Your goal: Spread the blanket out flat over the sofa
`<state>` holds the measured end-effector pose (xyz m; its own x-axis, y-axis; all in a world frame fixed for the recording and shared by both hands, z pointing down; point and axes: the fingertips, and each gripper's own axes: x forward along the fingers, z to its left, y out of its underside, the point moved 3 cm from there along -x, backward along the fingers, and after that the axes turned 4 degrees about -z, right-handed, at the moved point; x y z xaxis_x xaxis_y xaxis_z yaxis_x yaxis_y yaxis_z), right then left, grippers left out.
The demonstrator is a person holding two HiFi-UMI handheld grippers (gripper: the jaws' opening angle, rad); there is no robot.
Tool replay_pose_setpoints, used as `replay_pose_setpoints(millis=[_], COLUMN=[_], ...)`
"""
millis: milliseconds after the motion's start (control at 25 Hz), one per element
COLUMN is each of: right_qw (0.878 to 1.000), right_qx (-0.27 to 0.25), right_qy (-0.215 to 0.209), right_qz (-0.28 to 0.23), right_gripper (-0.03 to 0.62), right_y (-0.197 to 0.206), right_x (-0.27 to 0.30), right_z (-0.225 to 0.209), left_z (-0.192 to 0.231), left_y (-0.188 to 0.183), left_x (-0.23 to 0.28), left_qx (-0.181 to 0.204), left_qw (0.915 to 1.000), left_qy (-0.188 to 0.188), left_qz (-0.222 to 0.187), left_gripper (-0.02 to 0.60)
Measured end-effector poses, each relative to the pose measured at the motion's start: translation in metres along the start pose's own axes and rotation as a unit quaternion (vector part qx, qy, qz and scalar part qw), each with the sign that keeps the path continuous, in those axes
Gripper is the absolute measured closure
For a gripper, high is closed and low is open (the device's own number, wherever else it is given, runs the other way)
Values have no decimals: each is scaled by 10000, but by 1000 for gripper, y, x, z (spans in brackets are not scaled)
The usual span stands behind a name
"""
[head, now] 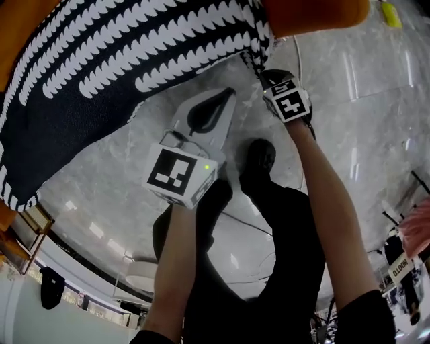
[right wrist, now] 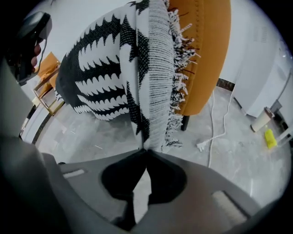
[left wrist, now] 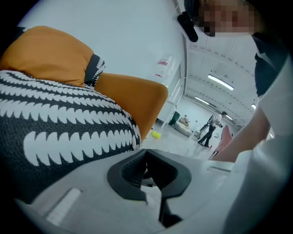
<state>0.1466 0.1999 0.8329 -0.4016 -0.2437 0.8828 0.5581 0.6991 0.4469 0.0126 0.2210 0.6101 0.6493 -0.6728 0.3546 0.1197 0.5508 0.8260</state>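
A black blanket [head: 121, 60] with white leaf-like stripes lies draped over the orange sofa [head: 316, 13]. My right gripper [head: 265, 74] is shut on the blanket's fringed edge by the sofa's corner. In the right gripper view the cloth [right wrist: 142, 68] rises straight out of the closed right gripper [right wrist: 146, 151], in front of the sofa's orange side [right wrist: 201, 55]. My left gripper [head: 225, 97] hangs just below the blanket, shut with nothing in it. In the left gripper view the left gripper [left wrist: 146, 155] has its jaws together, and the blanket [left wrist: 68, 132] covers the sofa [left wrist: 132, 96] to its left.
The floor is glossy grey marble. A white cable with a plug [right wrist: 215, 132] and a small yellow object [right wrist: 270, 137] lie beside the sofa. A low wooden frame [right wrist: 46, 87] stands at the left. My shoe [head: 259, 158] is below the grippers. People [left wrist: 213, 128] stand far off.
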Motion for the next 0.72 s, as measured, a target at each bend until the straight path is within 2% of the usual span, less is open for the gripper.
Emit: replay_pose_setpoints(millis=[120,280,440,720], right_qw=[10000,9999,9995,9993], right_qx=[-49,-2,-282,-366], right_qy=[-19,-23,37,-52], right_qz=[-50,-168,-130,-79], right_gripper=[583,583,583,583], right_y=[-3,-2,-3,-6], right_x=[11,20,29,50], right_z=[-2,-7,-8,-4], left_z=[-4,-6,-1,7], left_y=[9,19,26,35], left_x=[7,15,18,20], left_qx=[162,204,244,254], left_qw=[9997,9994,9991,9986], left_qy=[117,172,142,185], left_qz=[114,236,324,421], left_gripper=[571,571,571,571])
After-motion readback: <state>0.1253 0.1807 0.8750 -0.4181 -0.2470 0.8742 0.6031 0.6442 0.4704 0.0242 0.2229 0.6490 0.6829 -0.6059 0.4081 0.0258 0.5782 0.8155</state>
